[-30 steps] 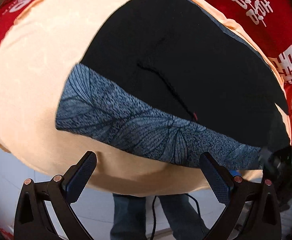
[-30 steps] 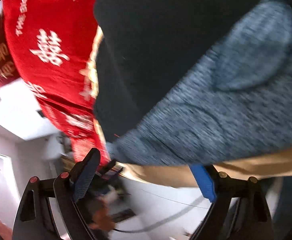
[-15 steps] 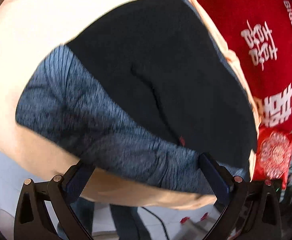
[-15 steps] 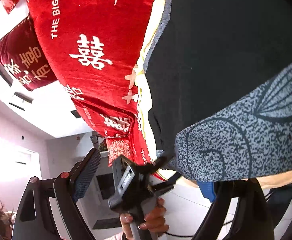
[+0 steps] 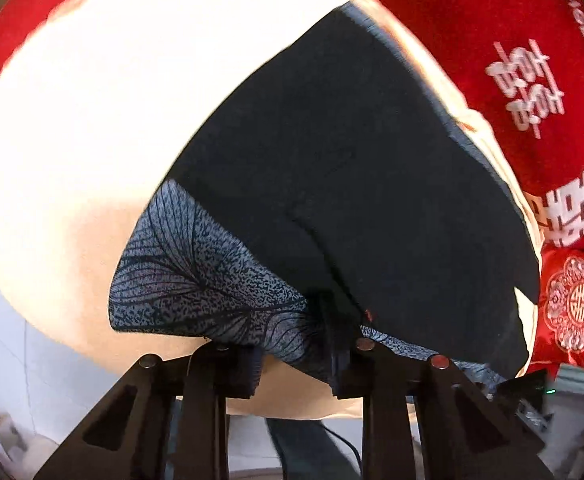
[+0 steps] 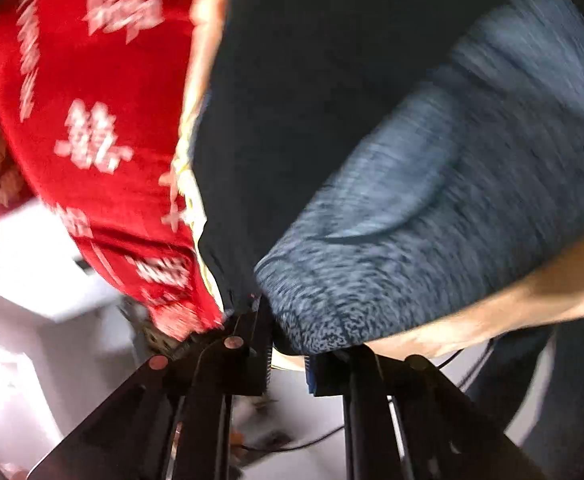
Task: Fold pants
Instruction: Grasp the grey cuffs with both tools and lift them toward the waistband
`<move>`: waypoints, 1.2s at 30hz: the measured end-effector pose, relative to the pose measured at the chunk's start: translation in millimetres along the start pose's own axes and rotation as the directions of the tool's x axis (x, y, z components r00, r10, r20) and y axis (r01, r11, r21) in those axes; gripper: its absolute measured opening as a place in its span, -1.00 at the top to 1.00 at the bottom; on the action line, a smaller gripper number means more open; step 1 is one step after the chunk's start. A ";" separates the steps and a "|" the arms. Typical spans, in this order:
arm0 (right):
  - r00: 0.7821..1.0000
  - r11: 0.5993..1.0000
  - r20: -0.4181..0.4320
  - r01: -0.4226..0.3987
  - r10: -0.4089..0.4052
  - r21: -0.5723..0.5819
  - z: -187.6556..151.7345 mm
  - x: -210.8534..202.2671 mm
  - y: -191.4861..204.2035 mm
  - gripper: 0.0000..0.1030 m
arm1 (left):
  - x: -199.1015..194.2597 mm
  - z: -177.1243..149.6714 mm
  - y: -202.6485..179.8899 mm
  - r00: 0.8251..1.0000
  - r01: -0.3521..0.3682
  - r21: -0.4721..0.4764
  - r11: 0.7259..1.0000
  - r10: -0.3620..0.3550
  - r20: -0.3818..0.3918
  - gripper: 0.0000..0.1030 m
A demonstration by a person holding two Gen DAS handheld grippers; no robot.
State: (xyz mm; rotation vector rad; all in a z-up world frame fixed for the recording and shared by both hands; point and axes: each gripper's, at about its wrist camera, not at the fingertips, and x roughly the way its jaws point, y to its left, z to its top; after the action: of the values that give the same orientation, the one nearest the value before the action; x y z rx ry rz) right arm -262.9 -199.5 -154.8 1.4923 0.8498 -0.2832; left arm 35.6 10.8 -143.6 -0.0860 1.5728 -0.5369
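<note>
The pants (image 5: 352,184) are black with a blue-grey leaf-print band (image 5: 196,276) along the near edge. They lie on a cream sheet (image 5: 92,120). My left gripper (image 5: 296,356) is shut on the printed band near its middle, and the cloth bunches between the jaws. In the right wrist view the pants (image 6: 332,100) fill the top, with the printed band (image 6: 432,208) at right. My right gripper (image 6: 288,354) is shut on the corner where the band meets the black cloth. This view is blurred.
A red blanket with white characters (image 5: 532,80) lies beyond the sheet and also shows in the right wrist view (image 6: 92,120). A small red embroidered cushion (image 5: 572,312) sits at the right. Pale floor (image 6: 32,360) and a cable (image 6: 312,436) lie below the bed edge.
Both grippers were open a second ago and have closed on the printed band of the pants. The cloth now bunches at each grip.
</note>
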 end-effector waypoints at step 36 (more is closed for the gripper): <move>0.849 0.678 -0.088 0.349 -0.521 -0.647 241.6 100.8 158.2 0.33 | 58.0 176.8 -176.6 0.915 -0.380 0.253 0.890 0.322 0.243 -0.70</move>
State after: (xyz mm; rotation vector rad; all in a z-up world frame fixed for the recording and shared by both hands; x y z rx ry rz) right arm -13.7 -375.5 -134.1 0.6941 1.3767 -0.1320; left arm 152.6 -216.8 -125.5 0.3625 1.2613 -0.4534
